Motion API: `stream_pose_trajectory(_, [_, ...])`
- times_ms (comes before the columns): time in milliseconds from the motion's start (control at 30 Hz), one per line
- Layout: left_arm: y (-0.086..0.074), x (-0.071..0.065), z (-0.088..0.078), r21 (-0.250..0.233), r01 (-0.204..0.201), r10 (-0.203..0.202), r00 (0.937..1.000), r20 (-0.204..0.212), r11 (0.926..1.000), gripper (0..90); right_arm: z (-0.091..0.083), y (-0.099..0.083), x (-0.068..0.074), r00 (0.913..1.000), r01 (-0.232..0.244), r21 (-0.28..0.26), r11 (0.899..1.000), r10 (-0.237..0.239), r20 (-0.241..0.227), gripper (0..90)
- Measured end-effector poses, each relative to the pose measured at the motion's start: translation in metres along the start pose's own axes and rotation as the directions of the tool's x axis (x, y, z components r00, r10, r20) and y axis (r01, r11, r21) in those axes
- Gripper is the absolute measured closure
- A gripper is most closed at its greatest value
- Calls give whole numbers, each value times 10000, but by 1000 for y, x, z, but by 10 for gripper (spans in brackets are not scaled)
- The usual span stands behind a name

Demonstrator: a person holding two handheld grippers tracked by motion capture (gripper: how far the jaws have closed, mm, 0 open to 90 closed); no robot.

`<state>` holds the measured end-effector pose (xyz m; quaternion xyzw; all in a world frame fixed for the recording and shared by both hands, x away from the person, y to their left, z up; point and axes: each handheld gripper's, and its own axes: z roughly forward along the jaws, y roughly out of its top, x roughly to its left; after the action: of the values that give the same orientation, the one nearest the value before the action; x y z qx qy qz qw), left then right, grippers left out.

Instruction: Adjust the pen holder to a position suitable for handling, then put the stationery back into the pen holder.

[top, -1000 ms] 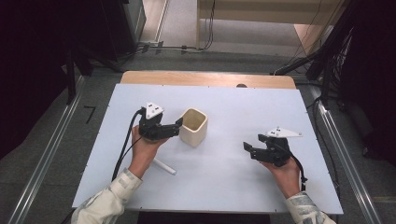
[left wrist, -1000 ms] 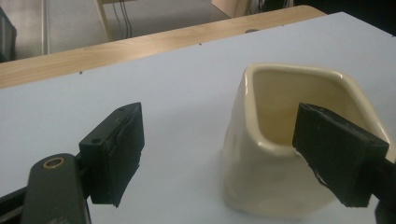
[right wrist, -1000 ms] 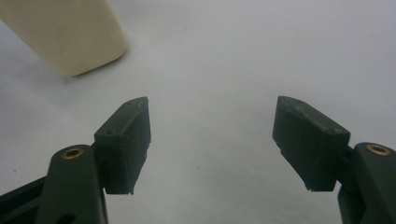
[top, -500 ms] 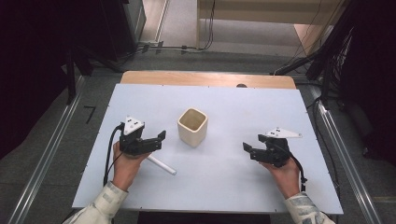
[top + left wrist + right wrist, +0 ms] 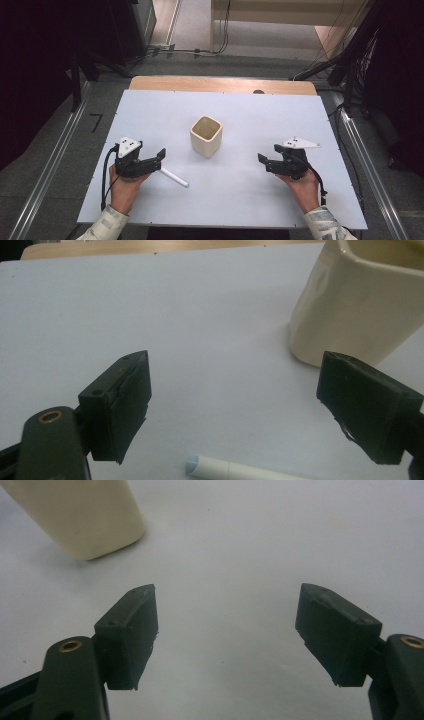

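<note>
Lying flat on the white tabletop (image 5: pixel 240 115), a white marker (image 5: pixel 174 177) with a pale blue end sat near the table's left front, pointing at a slant toward the middle. In the left gripper view its capped tip (image 5: pixel 200 466) showed low between the two black jaws, on the surface and touched by neither. The left gripper (image 5: pixel 161 156) hovered just over the marker's near end, its jaws spread wide apart and nothing clamped between them; a hand (image 5: pixel 122 185) in a patterned sleeve carried it, with a grey three-cornered plate on top and a black cable trailing back.

Beyond the marker, toward the centre of the table, stood a cream square cup (image 5: pixel 206 136), upright, open at the top and apart from the marker. It loomed at the upper right of the left gripper view (image 5: pixel 360 295) and at the upper left of the right gripper view (image 5: pixel 80 515).

Well to the right, the right gripper (image 5: pixel 261 160) pointed toward the cup. Its jaws had just been opening a little further and stood wide apart, with bare tabletop between them.
</note>
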<state>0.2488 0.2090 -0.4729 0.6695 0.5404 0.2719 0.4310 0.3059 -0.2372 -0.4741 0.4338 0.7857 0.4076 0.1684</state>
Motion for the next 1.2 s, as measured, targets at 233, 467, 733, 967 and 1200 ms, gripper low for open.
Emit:
stream_pose_trajectory(233, [-3, 8, -5, -217, 239, -245, 9994, -260, 9995, 127, 2, 0, 4, 9998, 141, 8, 9999, -141, -118, 229])
stream_pose_trajectory(467, [-6, 14, -10, -253, 509, -517, 9982, -316, 9984, 123, 5, 2, 10, 9992, 300, -25, 9995, -300, -261, 227])
stream_pose_trajectory(733, [-8, 19, -10, -337, 599, -620, 9960, -642, 9976, 123, 13, 5, 23, 9967, 687, -102, 9976, -691, -417, 227])
stream_pose_trajectory(967, [-10, 28, -8, -327, 920, -946, 9918, -859, 9952, 123, 20, 8, 36, 9938, 990, -49, 9951, -991, -507, 201])
stream_pose_trajectory(1200, [-9, 27, -9, -466, 946, -983, 9915, -854, 9944, 124, 26, 12, 55, 9883, 1257, -91, 9920, -1260, -857, 153])
